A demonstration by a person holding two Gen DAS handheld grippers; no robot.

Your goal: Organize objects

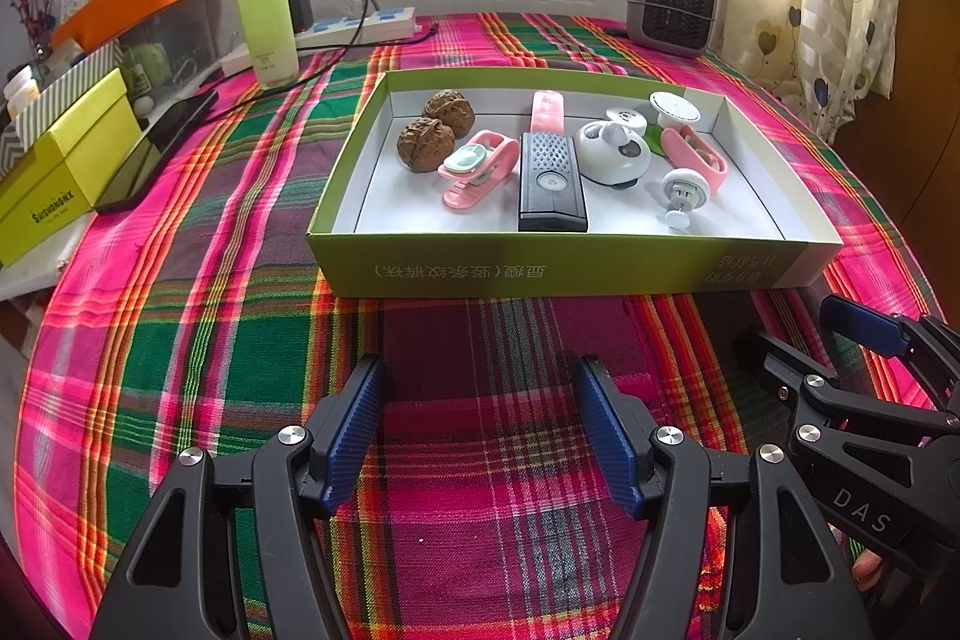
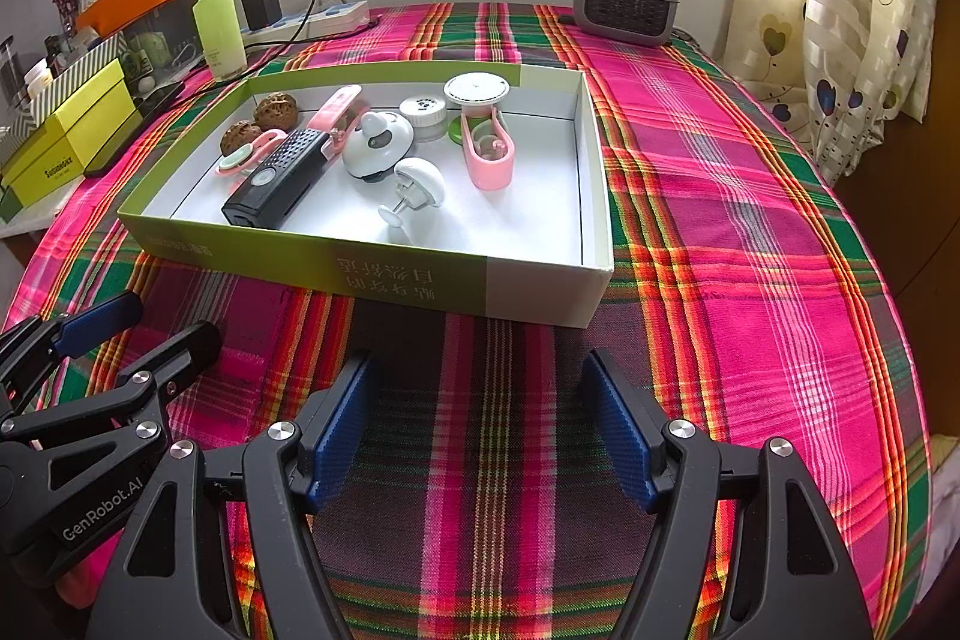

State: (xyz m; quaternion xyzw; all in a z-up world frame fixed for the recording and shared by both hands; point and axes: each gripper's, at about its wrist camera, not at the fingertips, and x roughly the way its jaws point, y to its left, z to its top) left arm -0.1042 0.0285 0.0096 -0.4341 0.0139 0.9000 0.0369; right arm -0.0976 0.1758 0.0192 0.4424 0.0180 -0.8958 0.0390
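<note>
Left claw and right claw both gaping wide over the plaid cloth, gripping nothing, side by side and apart from each other. At twelve o'clock from each, just beyond the fingertips: shallow green box on the counter, holding two walnuts, a black remote, pink clips and white round gadgets. Farther off at eleven o'clock a green bottle, at one o'clock a grey heater.
</note>
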